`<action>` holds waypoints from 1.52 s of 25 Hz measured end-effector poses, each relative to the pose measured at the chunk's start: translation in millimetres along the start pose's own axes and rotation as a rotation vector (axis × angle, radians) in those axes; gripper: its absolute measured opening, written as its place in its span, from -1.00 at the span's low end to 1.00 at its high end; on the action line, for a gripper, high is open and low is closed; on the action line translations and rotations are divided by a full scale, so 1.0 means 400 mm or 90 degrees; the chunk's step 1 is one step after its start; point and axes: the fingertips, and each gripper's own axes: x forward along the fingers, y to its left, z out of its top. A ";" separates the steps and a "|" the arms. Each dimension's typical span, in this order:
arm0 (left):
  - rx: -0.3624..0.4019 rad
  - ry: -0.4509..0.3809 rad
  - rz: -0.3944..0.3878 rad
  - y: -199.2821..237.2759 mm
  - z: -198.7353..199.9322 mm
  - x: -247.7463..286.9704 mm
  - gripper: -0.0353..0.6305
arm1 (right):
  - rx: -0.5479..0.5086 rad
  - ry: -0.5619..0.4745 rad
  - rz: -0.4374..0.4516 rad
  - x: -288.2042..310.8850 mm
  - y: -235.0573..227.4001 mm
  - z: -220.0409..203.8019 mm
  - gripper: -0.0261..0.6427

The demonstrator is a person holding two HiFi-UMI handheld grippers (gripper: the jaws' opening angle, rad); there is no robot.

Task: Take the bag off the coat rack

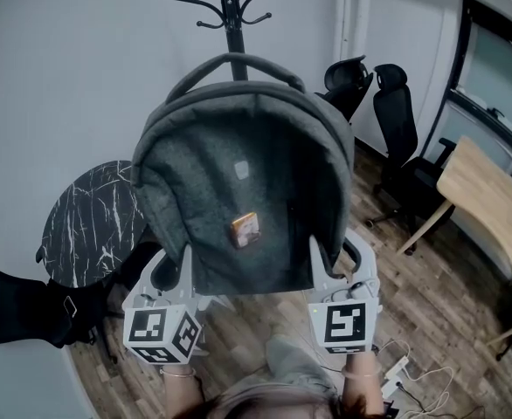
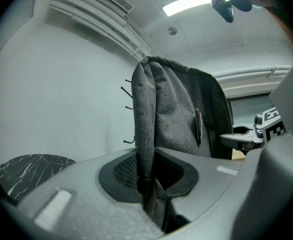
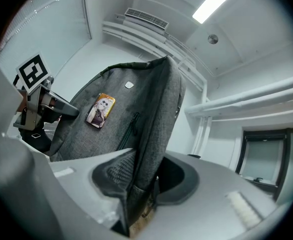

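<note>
Bottom of head view: person's wrists, thin bracelets [image 1: 179, 372] on the left one, marker cubes just above them. Left tool [image 2: 149, 184] jaws narrow, pinched on a thin fold at the bag [image 1: 238, 190] left edge, fabric running straight up out of the gap. Right tool [image 3: 139, 184] jaws a bit wider, clamped on the thicker right side edge of the bag, zip line just above the pads. In head view both tools sit at the bag's lower corners, left lower-left of centre, right lower-right. Bag = grey fabric backpack, fills frame centre, front panel facing cam. Small cartoon badge [image 1: 245, 229] mid-panel, small pale tag [image 1: 241, 170] above it. Top handle [image 1: 238, 59] arcs at upper centre, right in front of the coat rack [image 1: 231, 11] pole. Can't tell if the handle is on a hook or clear of it. Rack's black hooks spread at top centre, white wall behind. Round black marbled table [image 1: 90, 225] at left, partly behind the bag, a dark bundle [image 1: 20, 312] at lower left. Wood floor [image 1: 413, 304] lower right w/ a power strip [image 1: 396, 374] and cables. Further back, upper right: two black office chairs [image 1: 396, 112], light wood desk [image 1: 492, 199] at right edge.
</note>
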 end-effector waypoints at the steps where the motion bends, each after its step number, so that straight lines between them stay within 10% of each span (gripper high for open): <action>1: 0.000 0.001 0.000 -0.005 -0.001 -0.007 -0.69 | -0.001 0.000 0.001 -0.008 0.000 0.000 -0.58; 38: -0.015 0.025 0.003 -0.103 -0.054 -0.207 -0.69 | 0.001 0.023 0.022 -0.221 0.029 -0.019 -0.58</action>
